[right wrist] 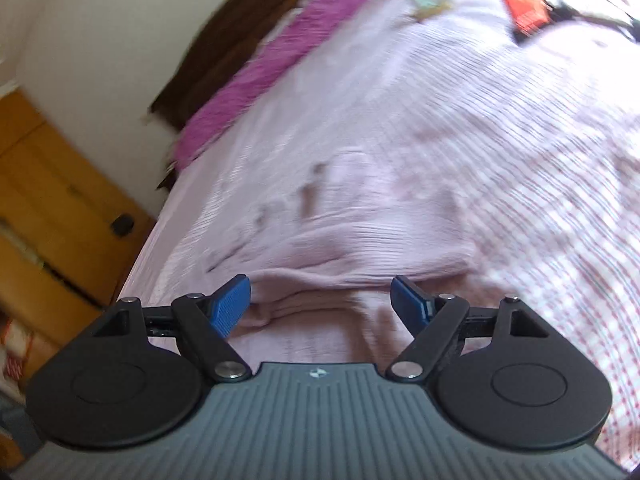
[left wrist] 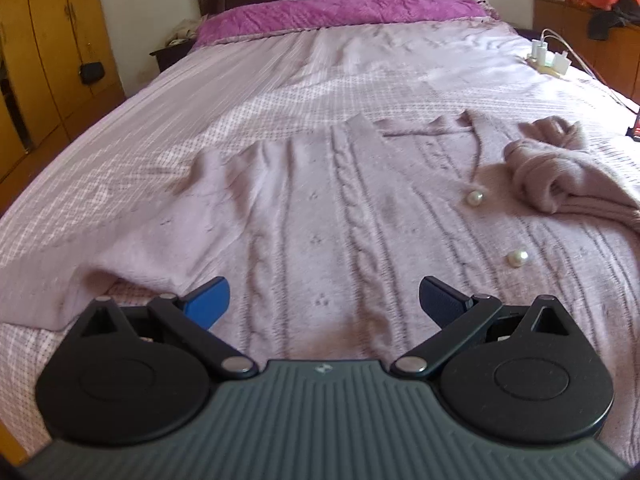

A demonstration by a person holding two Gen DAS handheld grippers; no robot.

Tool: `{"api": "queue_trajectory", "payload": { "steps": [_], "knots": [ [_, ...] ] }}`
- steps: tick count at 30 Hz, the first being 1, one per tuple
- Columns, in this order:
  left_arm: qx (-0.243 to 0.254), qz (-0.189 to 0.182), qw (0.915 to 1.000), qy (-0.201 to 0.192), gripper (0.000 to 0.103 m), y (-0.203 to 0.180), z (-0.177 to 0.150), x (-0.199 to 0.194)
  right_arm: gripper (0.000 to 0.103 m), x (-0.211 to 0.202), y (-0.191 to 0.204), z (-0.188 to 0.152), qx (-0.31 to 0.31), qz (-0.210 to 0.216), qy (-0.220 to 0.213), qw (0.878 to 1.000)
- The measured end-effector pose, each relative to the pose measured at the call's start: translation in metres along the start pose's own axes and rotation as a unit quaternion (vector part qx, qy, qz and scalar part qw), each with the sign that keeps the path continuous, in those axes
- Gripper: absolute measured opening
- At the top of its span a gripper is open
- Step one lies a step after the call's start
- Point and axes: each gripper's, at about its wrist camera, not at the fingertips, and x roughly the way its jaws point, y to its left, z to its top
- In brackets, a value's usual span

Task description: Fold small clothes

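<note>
My left gripper point(left wrist: 324, 300) hangs wide open over the cardigan point(left wrist: 320, 208), nothing between its pads but flat knit. To the right of the left view, two pearl buttons point(left wrist: 475, 199) stick up in the lane, and the bunched sleeve point(left wrist: 560, 172) humps up at right centre. Upper right, a plug strip point(left wrist: 548, 60) with trailing cables sits on the bedspread point(left wrist: 240, 92); bare bedspread fills the middle and left up to the purple pillow point(left wrist: 340, 12). In the blurred right view, my right gripper point(right wrist: 322, 300) gapes over a raised fold of knit point(right wrist: 340, 280); a red object point(right wrist: 524, 4) lies upper right.
</note>
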Motion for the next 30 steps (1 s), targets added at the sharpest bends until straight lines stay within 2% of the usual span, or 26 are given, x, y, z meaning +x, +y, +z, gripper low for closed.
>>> {"api": "queue_trajectory", "payload": {
  "steps": [6, 10, 12, 13, 14, 17, 23, 30],
  "knots": [
    [0.010, 0.005, 0.9999, 0.002, 0.103, -0.006, -0.003, 0.000, 0.082, 0.020, -0.033, 0.007, 0.065, -0.025, -0.002, 0.998],
    [0.012, 0.014, 0.9998, 0.001, 0.103, -0.001, -0.005, -0.002, 0.080, 0.029, -0.035, 0.013, 0.052, -0.036, -0.027, 0.998],
    [0.009, 0.021, 0.9997, -0.001, 0.103, 0.003, -0.006, -0.003, 0.059, 0.033, -0.031, 0.016, 0.030, -0.049, -0.039, 0.998],
    [0.007, 0.024, 0.9997, -0.001, 0.103, 0.005, -0.006, -0.003, 0.041, 0.035, -0.029, 0.016, 0.020, -0.054, -0.037, 0.998],
    [0.005, 0.026, 0.9997, -0.002, 0.103, 0.008, -0.006, -0.004, 0.029, 0.037, -0.028, 0.018, 0.015, -0.056, -0.035, 0.998],
    [-0.001, 0.030, 0.9996, -0.003, 0.103, 0.013, -0.006, -0.004, 0.012, 0.035, -0.022, 0.022, 0.002, -0.048, -0.042, 0.998],
    [-0.015, 0.040, 0.9991, 0.000, 0.103, 0.025, -0.008, -0.003, 0.008, 0.022, 0.013, 0.034, -0.047, 0.006, -0.072, 0.996],
    [-0.033, 0.054, 0.9980, -0.007, 0.103, 0.040, -0.009, -0.006, 0.008, 0.026, 0.076, 0.039, -0.099, 0.081, -0.059, 0.990]
  ]
}}
